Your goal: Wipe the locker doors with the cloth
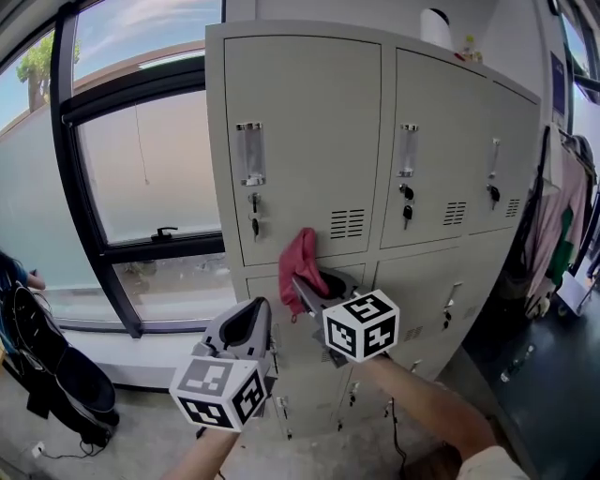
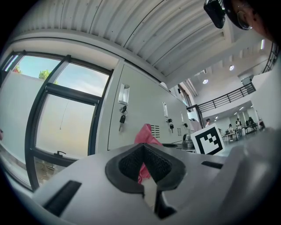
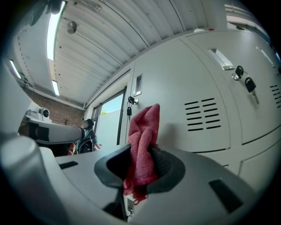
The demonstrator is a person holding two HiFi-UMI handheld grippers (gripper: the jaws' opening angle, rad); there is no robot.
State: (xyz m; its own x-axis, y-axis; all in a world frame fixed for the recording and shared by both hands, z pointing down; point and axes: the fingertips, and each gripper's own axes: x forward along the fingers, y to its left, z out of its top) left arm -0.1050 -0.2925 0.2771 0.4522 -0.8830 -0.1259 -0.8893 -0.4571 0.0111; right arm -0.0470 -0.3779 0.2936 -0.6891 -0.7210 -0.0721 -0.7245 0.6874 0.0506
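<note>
A bank of grey locker doors [image 1: 309, 141] stands ahead, with keys hanging in the locks and vent slots low on each upper door. My right gripper [image 1: 314, 286] is shut on a red cloth [image 1: 302, 261], which it holds up near the bottom edge of the upper-left door. In the right gripper view the cloth [image 3: 142, 145] sticks up from between the jaws, just short of the door [image 3: 189, 105]. My left gripper [image 1: 246, 323] hangs lower and to the left, its jaws shut with nothing in them. In the left gripper view the cloth [image 2: 145, 136] shows beyond the jaws.
A large dark-framed window [image 1: 141, 169] is left of the lockers, with a black bag [image 1: 56, 375] on the floor below it. Clothes [image 1: 553, 225] hang at the right past the lockers. Items [image 1: 436, 28] stand on top of the lockers.
</note>
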